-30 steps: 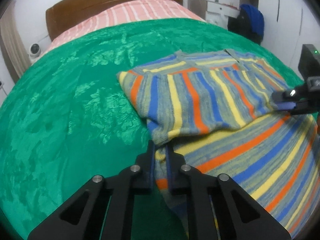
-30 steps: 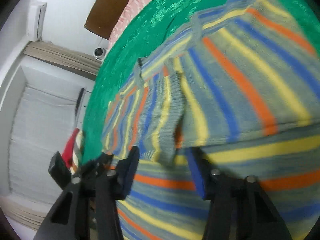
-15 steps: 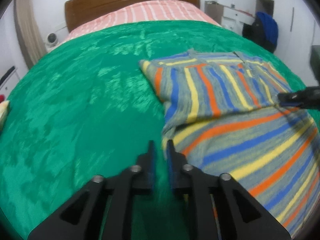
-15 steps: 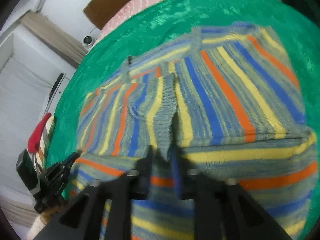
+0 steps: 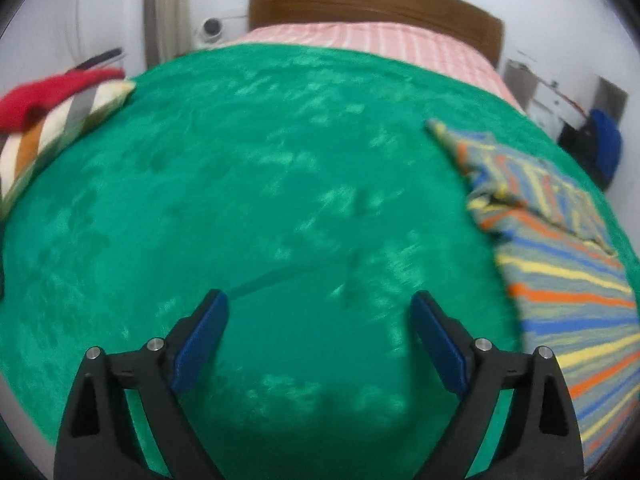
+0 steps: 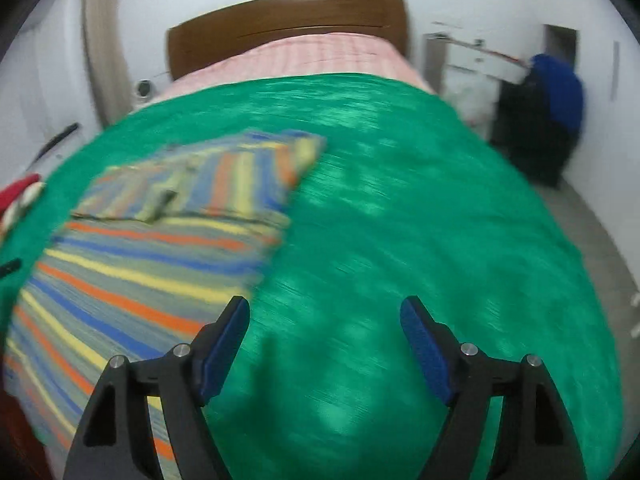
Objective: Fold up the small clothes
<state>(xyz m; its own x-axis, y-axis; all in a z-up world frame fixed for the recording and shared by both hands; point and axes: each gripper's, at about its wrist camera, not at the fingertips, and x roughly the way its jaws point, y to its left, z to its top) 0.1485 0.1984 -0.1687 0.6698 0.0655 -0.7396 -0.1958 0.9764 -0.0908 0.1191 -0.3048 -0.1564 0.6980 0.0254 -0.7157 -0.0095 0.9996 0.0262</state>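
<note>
The left gripper (image 5: 318, 312) hangs over bare green blanket (image 5: 260, 200), its jaws spreading with nothing between them. The right gripper (image 6: 325, 318) is the same, jaws opening over blanket and empty. The striped sweater (image 5: 560, 280) lies flat to the right of the left gripper and to the left of the right one, its 2 sleeves folded in. Farther off stand the pink striped sheet (image 6: 312, 60) and wooden headboard (image 6: 288, 24).
</note>
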